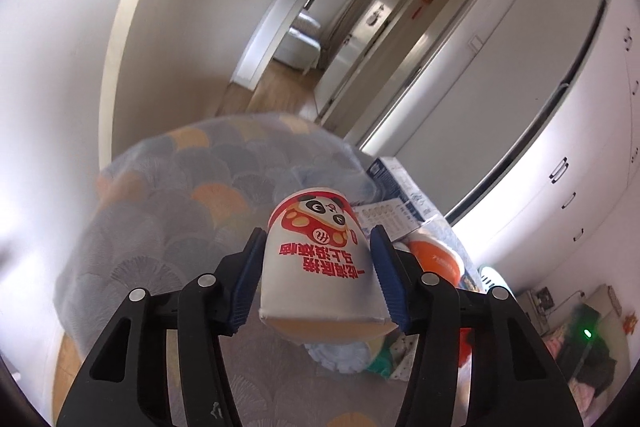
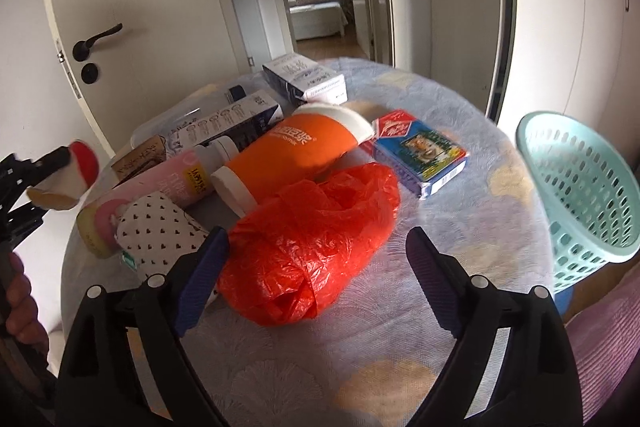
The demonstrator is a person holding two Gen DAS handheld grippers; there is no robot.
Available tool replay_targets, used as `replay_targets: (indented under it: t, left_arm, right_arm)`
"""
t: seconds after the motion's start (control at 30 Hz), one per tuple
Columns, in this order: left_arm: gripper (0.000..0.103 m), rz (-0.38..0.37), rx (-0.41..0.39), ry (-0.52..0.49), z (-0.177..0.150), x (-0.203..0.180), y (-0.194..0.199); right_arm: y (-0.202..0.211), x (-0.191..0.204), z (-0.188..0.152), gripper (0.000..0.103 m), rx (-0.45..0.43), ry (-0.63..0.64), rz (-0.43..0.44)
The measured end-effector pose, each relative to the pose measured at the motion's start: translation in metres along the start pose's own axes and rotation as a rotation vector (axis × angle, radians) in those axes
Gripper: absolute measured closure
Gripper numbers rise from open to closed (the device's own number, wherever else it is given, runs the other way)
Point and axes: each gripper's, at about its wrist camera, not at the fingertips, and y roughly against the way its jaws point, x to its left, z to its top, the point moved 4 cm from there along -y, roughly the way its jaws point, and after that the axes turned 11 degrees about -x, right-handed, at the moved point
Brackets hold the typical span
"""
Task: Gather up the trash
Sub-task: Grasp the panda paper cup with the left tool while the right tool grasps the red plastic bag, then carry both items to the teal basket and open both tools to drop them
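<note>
The left gripper (image 1: 318,259) has its ribbed blue fingers (image 1: 250,279) clenched on one tapered white paper cup with a red panda print (image 1: 320,267), lifted clear of the round table with a fan-patterned cloth (image 1: 168,187). The right gripper (image 2: 316,255) hangs with fingers spread wide, gripping nothing; just ahead between them lies one crinkled red plastic bag (image 2: 316,243). Beyond it rest one orange-sleeved white cup (image 2: 292,151) on its side and one blue card box (image 2: 420,155). To the fingers' right stands one mint perforated plastic basket (image 2: 580,187).

Patterned round table (image 2: 440,163), red bag (image 2: 316,239), orange cup (image 2: 296,151), boxes (image 2: 420,155)
</note>
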Motion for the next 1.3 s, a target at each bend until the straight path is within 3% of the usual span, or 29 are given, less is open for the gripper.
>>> replay_targets:
  t: [0.1, 0.37, 0.43, 0.73, 1.07, 1.3]
  left_arm:
    - [0.052, -0.003, -0.031, -0.039, 0.005, -0.012, 0.012]
    - [0.052, -0.075, -0.036, -0.113, 0.0, -0.06, 0.017]
    - [0.052, -0.095, -0.029, -0.128, -0.005, -0.073, 0.016]
    - [0.052, -0.217, -0.012, -0.219, -0.025, -0.156, 0.002]
    - [0.052, -0.368, 0.085, -0.273, -0.071, -0.26, -0.064]
    - [0.052, -0.41, 0.156, -0.362, -0.114, -0.334, -0.123]
  right_arm:
    - [-0.008, 0.0, -0.002, 0.018, 0.042, -0.025, 0.027]
    - [0.008, 0.013, -0.005, 0.069, 0.014, 0.047, 0.099]
    - [0.02, 0.008, -0.003, 0.075, -0.007, 0.041, 0.095]
    - [0.075, -0.049, 0.033, 0.077, -0.151, -0.039, 0.03]
    - [0.112, -0.162, 0.065, 0.077, -0.256, -0.131, -0.182]
    - [0.114, -0.24, 0.072, 0.077, -0.279, -0.199, -0.341]
